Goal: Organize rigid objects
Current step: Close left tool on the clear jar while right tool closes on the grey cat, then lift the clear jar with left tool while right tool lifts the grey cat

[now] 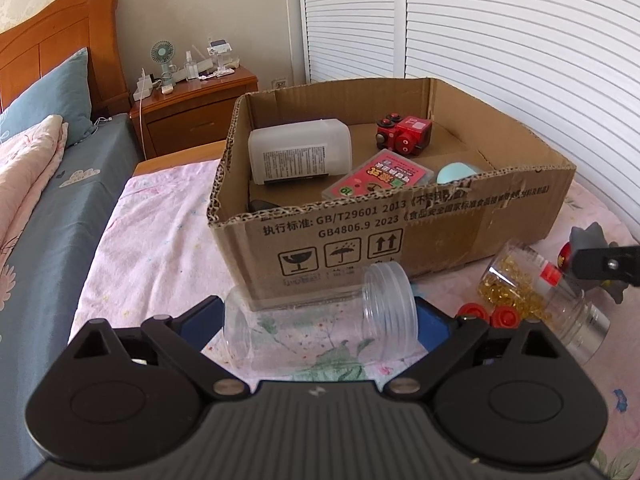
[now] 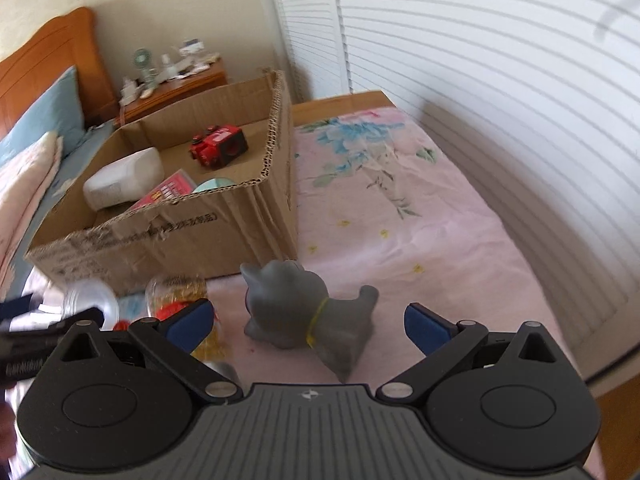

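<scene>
Pink flowery bedding (image 2: pixel 400 216) covered the bed, and a cardboard box (image 1: pixel 400 220) sat on it with a red toy (image 1: pixel 404 136), a white container (image 1: pixel 300 152) and a pink card pack (image 1: pixel 376 176) already inside. Just in front of the box lay an empty clear jar (image 1: pixel 320 320) on its side. The left gripper (image 1: pixel 318 320) had its jaws wide around the jar, with the blue pads seeming not to squeeze it yet. The right gripper (image 2: pixel 308 320) was open around a grey toy cat (image 2: pixel 304 308), not touching it. A bottle of yellow pills (image 1: pixel 532 292) lay nearby. The picking-up step looked under way. Next, each gripper likely had to close gently, lift, and carry its thing into the box.
</scene>
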The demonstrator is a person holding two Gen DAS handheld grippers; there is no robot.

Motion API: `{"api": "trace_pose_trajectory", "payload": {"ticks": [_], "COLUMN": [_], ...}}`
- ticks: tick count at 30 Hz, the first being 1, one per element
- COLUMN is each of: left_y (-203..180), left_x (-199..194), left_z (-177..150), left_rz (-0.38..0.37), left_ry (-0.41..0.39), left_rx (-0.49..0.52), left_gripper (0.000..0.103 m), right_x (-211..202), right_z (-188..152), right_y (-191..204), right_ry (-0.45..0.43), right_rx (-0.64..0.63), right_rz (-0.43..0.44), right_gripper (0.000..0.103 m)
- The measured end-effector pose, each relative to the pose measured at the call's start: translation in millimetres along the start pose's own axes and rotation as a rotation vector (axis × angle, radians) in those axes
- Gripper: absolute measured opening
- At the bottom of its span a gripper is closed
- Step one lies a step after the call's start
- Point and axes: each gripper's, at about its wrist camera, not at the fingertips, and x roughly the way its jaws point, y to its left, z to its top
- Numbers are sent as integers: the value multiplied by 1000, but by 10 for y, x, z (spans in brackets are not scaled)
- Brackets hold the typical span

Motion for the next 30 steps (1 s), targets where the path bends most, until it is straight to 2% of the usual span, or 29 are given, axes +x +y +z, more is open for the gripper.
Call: {"api": "trace_pose_trajectory", "payload": {"ticks": [3,8,10,20,26,30], "left_y": [-12,-31,-28,47,144,181], "left_x": [12,31,27,-131,-326,-518], "left_z": [8,10,8,10,-53,-164], "left_rz": [4,4,6,-22,-44,-87], "left_ry": [-1,2,5,-4,9,21], "left_rx": [8,18,22,75,96,125], "left_gripper": [96,96,94,93,93,93], "right_x": [74,176,173,-76,-276,-437], "right_z": [16,15,26,-40,-117,-214], "right_y": [40,27,14,-77,-161,-203], "right_ry": [11,14,18,19,58,83], "right_rx": [32,48,34,-137,-236,-284], "right_rz": [-17,-57,-44,46,86,151], "right_gripper": [99,83,79,77,76,76]}}
